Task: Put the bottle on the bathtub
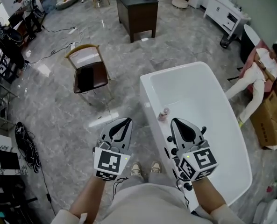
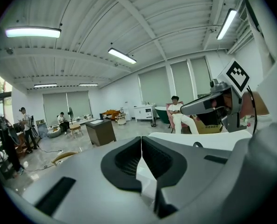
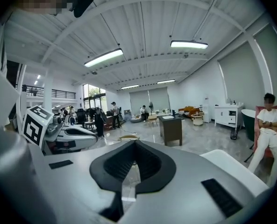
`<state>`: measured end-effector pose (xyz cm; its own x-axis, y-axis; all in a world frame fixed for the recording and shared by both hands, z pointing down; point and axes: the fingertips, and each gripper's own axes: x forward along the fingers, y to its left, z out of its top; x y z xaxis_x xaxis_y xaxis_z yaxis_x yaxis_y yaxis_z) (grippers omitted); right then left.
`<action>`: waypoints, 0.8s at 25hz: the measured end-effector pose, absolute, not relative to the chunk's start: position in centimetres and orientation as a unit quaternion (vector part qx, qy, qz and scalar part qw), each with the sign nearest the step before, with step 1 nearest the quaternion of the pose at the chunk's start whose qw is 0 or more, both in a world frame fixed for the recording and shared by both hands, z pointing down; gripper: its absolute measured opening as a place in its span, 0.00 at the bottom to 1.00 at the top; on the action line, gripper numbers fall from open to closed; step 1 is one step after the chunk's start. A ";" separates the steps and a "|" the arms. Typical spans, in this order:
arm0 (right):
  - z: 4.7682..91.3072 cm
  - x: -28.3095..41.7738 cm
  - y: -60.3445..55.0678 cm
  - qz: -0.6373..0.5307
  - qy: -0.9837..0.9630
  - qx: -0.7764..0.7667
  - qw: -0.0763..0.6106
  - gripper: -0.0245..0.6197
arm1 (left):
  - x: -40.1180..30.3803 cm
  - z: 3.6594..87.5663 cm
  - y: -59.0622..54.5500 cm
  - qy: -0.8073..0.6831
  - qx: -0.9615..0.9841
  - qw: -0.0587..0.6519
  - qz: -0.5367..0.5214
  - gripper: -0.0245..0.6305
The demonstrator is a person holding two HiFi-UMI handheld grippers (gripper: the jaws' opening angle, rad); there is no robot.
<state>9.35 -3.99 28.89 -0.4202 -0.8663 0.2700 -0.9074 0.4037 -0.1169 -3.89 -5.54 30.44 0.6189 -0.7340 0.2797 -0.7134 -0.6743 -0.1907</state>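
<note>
A small pinkish bottle (image 1: pixel 164 114) stands upright on the near left rim of the white bathtub (image 1: pixel 145 92). My right gripper (image 1: pixel 175 121) is raised just to the right of the bottle and nearer to me, apart from it, shut with nothing between its fingers. My left gripper (image 1: pixel 127 120) hovers over the floor left of the tub, also shut and empty. In the left gripper view the left gripper (image 2: pixel 141 139) points almost level into the room, its jaws meeting at the tips. In the right gripper view the right gripper (image 3: pixel 134 142) does the same.
A wooden chair (image 1: pixel 88 73) with a dark seat stands left of the tub. A dark cabinet (image 1: pixel 137 10) is farther back. A person (image 1: pixel 257 73) sits at the right beside a cardboard box (image 1: pixel 271 120). Cables (image 1: pixel 28 148) lie on the floor at left.
</note>
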 end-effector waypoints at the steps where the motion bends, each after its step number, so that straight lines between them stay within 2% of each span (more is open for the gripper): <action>1: 28.5 9.3 -3.4 0.120 -0.834 0.531 0.084 0.08 | -3.9 30.1 -5.0 0.401 -0.900 0.033 -0.167 0.07; 13: 27.1 8.9 2.5 0.114 -0.837 0.526 0.095 0.08 | -3.8 28.3 1.6 0.385 -0.909 0.039 -0.156 0.07; 20: 26.7 9.5 3.1 0.114 -0.834 0.531 0.094 0.08 | -3.1 27.5 2.0 0.371 -0.914 0.066 -0.148 0.07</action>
<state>9.52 3.14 26.75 -0.4175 -0.8653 0.2773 -0.9080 0.4090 -0.0906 -3.10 1.98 27.53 0.6810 -0.6981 0.2211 -0.6594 -0.7159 -0.2295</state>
